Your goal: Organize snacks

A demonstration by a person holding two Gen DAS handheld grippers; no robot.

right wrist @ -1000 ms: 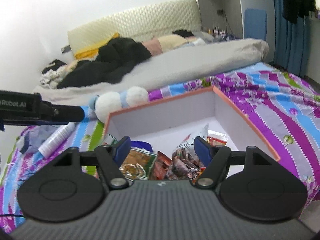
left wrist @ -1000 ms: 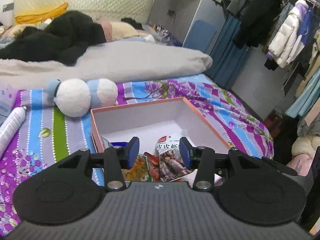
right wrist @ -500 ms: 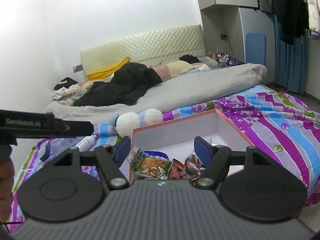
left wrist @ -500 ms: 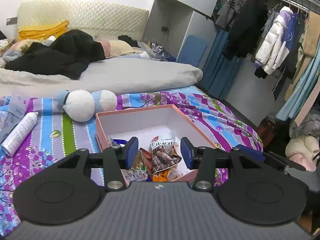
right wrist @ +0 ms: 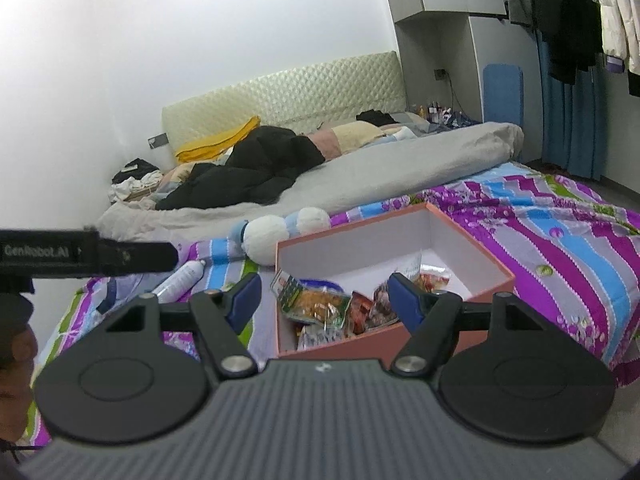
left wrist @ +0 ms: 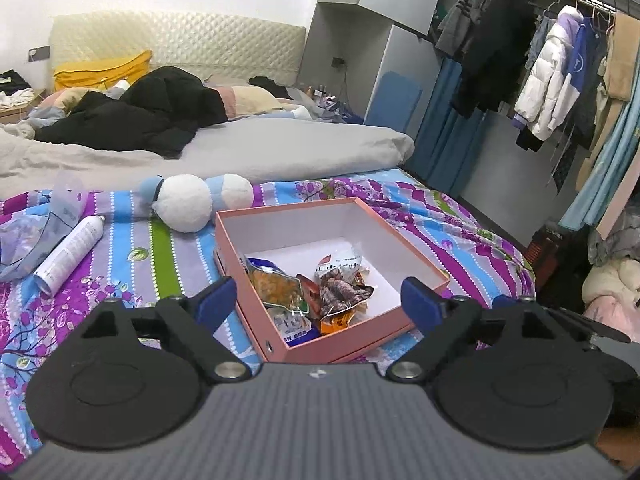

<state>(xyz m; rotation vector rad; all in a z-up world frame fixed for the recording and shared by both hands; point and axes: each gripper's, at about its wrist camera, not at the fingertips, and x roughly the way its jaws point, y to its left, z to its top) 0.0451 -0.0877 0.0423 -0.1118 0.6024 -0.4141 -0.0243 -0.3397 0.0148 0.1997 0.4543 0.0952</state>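
Left gripper (left wrist: 316,300) and right gripper (right wrist: 324,300): both spread wide, empty, hovering short of one pink box (left wrist: 384,226) on the bedspread (left wrist: 132,256). Straight ahead and below, neither clearly nearer. Inside, at the near corner: perhaps five snack packets (left wrist: 308,292), overlapping, count uncertain.

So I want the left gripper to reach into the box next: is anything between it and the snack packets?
Nothing visible blocks it. The left gripper hangs open above the near side of the pink box, which has no lid, and the snack packets lie exposed in its near corner. Only the low box wall is in front.
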